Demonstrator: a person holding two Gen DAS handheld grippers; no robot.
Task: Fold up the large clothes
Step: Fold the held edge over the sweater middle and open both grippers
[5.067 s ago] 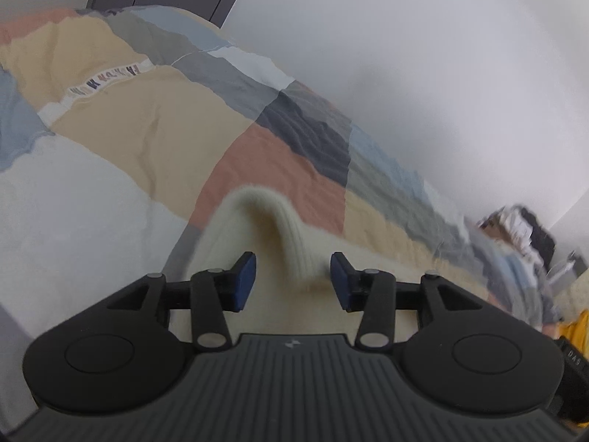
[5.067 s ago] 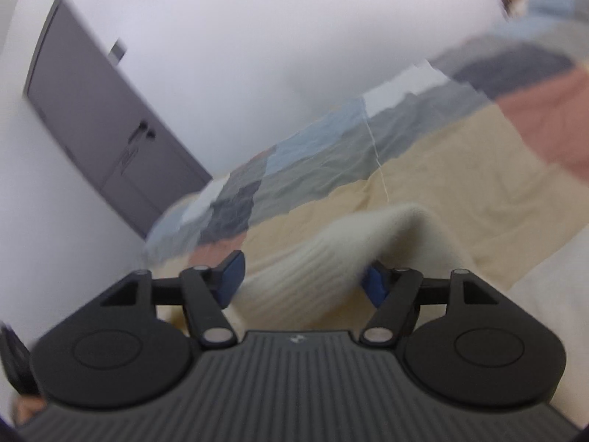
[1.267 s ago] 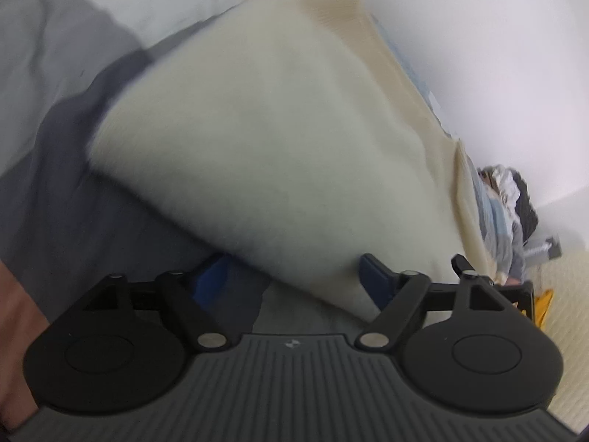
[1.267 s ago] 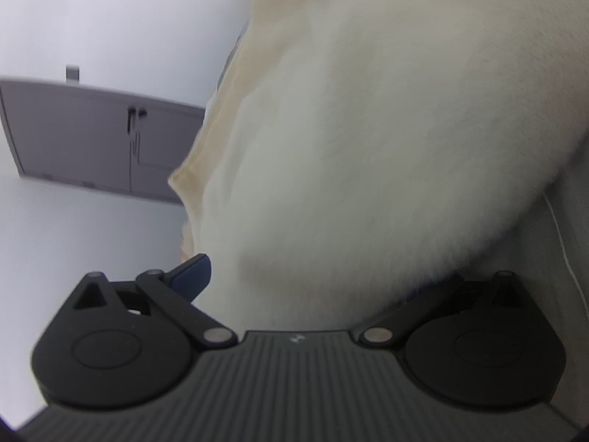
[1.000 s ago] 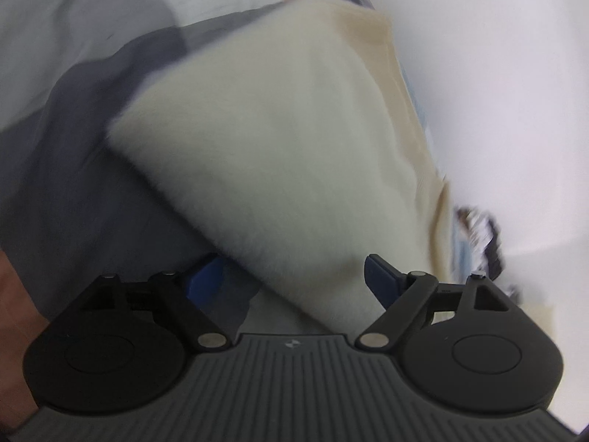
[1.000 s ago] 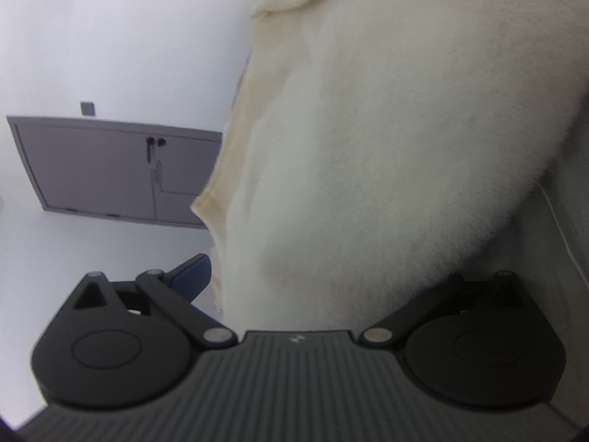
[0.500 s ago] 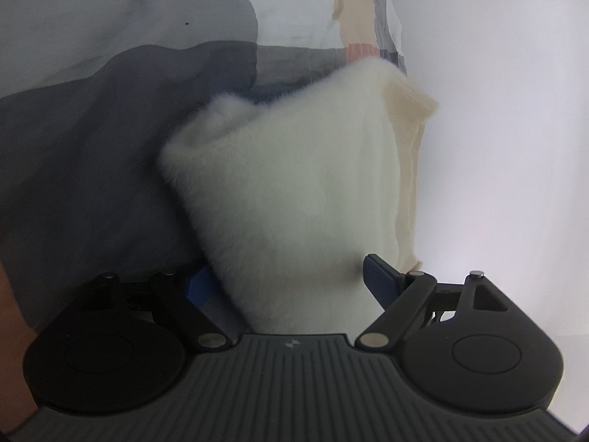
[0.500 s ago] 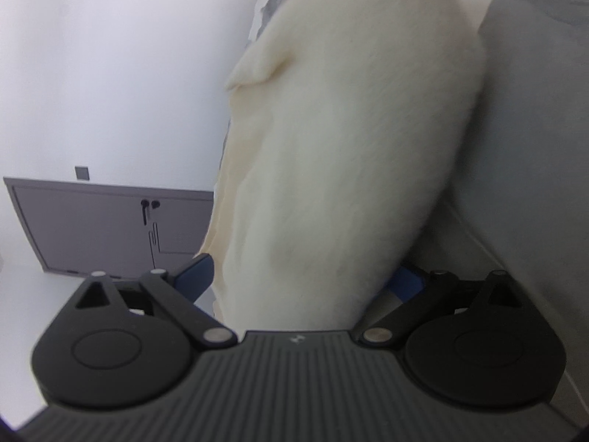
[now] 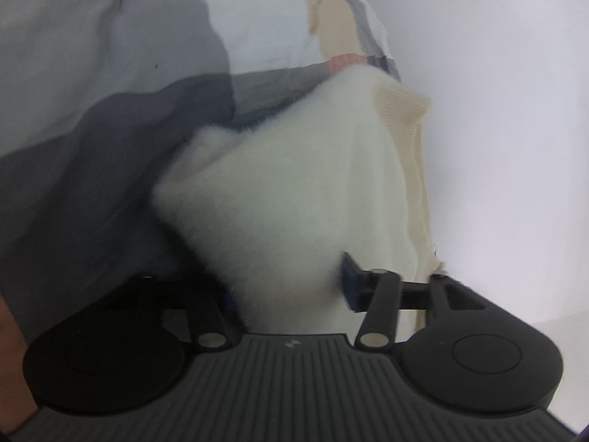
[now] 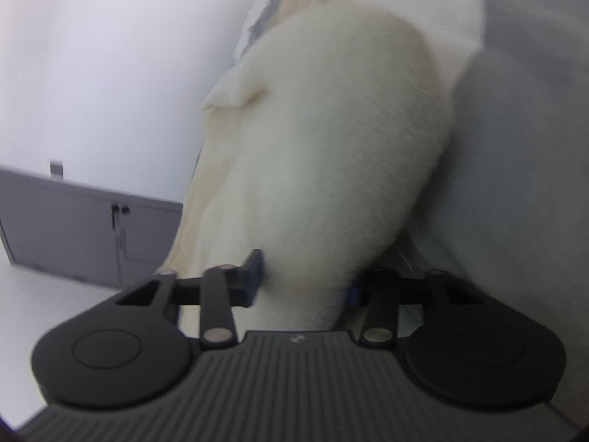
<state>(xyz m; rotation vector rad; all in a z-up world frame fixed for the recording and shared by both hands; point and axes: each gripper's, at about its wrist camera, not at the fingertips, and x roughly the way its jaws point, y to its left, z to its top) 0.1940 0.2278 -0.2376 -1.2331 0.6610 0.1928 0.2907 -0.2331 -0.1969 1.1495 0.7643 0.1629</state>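
Observation:
A thick, fluffy cream-white sweater (image 9: 287,184), folded into a bundle, lies on a patchwork bedspread (image 9: 110,55). Its ribbed beige hem shows at the upper right of the left wrist view. My left gripper (image 9: 289,287) has the near edge of the sweater between its blue pads; its jaws are closing and the fabric bunches where they pinch it. In the right wrist view the same sweater (image 10: 331,129) fills the middle. My right gripper (image 10: 303,283) is also closing, with the fluffy edge squeezed narrow between its pads.
The grey and white bedspread (image 10: 533,147) runs along the right of the right wrist view. A grey cabinet (image 10: 73,228) stands against the white wall at the left. A white wall (image 9: 497,110) fills the right of the left wrist view. A hand (image 9: 11,350) shows at its lower left edge.
Both pairs of jaws, wide apart around the sweater's edge before, have drawn in and now pinch it. Both views have tilted a little and the bundle looks narrower.

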